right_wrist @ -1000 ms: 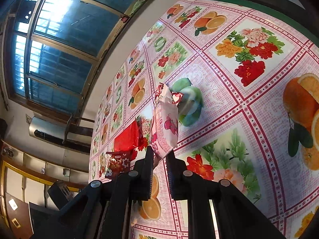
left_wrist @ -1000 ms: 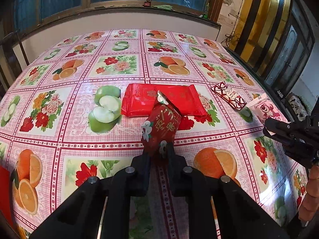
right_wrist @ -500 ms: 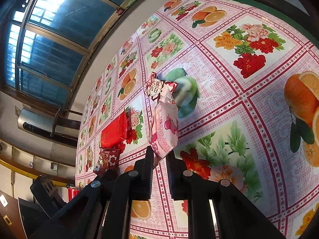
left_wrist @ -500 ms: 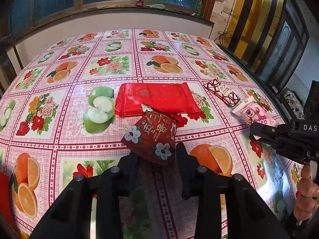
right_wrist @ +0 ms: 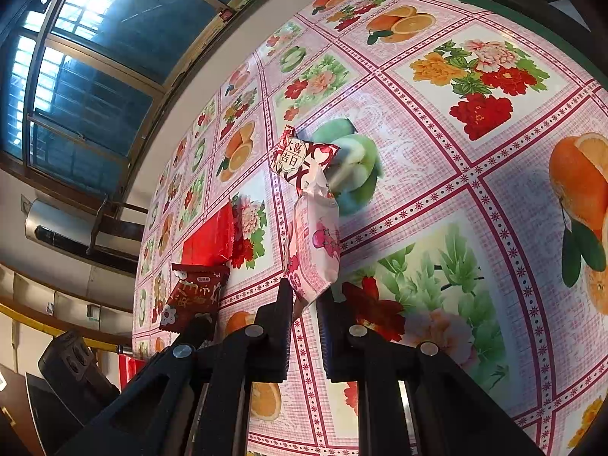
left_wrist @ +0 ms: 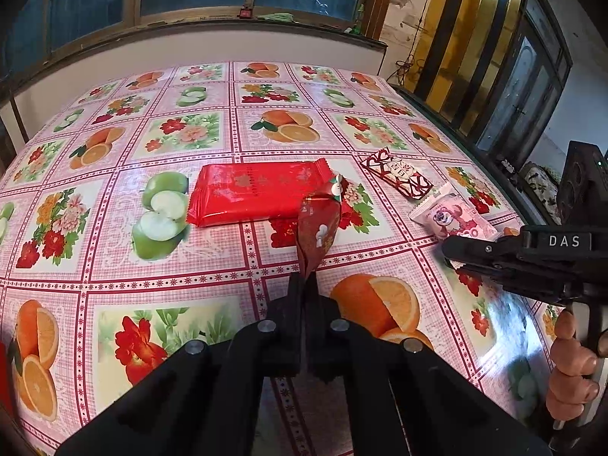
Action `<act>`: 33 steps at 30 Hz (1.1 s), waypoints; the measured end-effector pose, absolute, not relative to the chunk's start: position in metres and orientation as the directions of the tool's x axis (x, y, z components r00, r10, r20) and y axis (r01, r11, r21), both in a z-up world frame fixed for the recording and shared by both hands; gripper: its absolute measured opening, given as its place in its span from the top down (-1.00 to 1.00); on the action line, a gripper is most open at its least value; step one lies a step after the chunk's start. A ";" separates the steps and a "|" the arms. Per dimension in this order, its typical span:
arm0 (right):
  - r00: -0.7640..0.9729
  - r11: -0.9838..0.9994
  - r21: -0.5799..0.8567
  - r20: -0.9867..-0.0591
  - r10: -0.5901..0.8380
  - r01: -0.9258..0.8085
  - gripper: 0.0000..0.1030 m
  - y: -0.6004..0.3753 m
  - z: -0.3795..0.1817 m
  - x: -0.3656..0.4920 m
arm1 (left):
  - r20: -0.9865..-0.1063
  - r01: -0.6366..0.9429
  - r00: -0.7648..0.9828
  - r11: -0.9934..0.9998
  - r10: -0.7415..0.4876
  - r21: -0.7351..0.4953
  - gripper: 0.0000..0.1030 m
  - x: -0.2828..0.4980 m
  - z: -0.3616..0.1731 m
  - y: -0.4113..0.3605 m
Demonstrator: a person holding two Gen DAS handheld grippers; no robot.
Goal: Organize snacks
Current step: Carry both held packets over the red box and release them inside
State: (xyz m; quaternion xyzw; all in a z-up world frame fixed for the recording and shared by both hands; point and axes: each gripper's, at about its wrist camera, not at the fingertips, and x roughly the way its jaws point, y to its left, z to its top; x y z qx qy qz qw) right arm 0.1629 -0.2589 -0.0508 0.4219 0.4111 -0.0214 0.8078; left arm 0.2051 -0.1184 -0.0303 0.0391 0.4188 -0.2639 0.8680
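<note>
My left gripper (left_wrist: 303, 285) is shut on the lower edge of a dark red flowered snack packet (left_wrist: 318, 228), held edge-on just in front of a large flat red packet (left_wrist: 258, 190). My right gripper (right_wrist: 304, 296) is shut on a pink-and-white strawberry snack packet (right_wrist: 313, 250), which also shows in the left wrist view (left_wrist: 452, 220) at the right. A red-and-white patterned candy bar (left_wrist: 397, 173) lies beyond it; in the right wrist view this bar (right_wrist: 300, 155) sits just past the pink packet. The dark red packet (right_wrist: 193, 296) and red packet (right_wrist: 209, 239) appear at the left there.
The table carries a pink fruit-and-flower oilcloth (left_wrist: 190, 133). A wall with windows runs along the far edge (left_wrist: 228, 41). The right table edge (left_wrist: 494, 174) borders a dark cabinet. A hand (left_wrist: 570, 364) holds the right gripper's handle. Something red (left_wrist: 3, 380) lies at the left edge.
My left gripper opened around the dark red packet half a second ago and has shut on it again, the packet now standing edge-on. The right gripper with the pink packet moved left, nearer the patterned bar.
</note>
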 end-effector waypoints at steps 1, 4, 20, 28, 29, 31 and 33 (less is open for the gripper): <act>0.662 0.646 0.662 -0.682 0.310 0.379 0.74 -0.258 -0.050 0.162 | -0.744 0.498 0.513 0.854 -0.429 -0.150 0.99 0.202 -0.029 -0.120; 0.668 0.655 0.663 -0.675 0.315 0.362 0.74 -0.255 -0.047 0.163 | -0.732 0.511 0.523 0.848 -0.438 -0.143 0.99 0.194 -0.022 -0.122; 0.752 0.789 0.610 -0.551 0.362 0.067 0.73 -0.149 0.003 0.158 | -0.599 0.383 0.713 0.918 -0.365 -0.104 0.99 0.092 0.040 -0.020; 0.678 0.729 0.617 -0.401 0.615 -0.296 0.73 0.011 0.030 0.161 | -0.523 0.116 0.847 0.993 -0.091 0.014 0.98 0.055 0.081 0.087; 0.657 0.715 0.617 -0.394 0.643 -0.330 0.73 0.030 0.031 0.162 | -0.524 0.079 0.850 0.997 -0.052 0.028 0.98 0.054 0.083 0.099; 0.619 0.702 0.603 -0.399 0.677 -0.379 0.73 0.064 0.032 0.163 | -0.527 0.015 0.850 0.999 0.009 0.040 0.98 0.052 0.083 0.122; 0.579 0.689 0.588 -0.409 0.705 -0.423 0.73 0.095 0.032 0.164 | -0.540 -0.037 0.839 0.998 0.058 0.049 0.98 0.054 0.079 0.139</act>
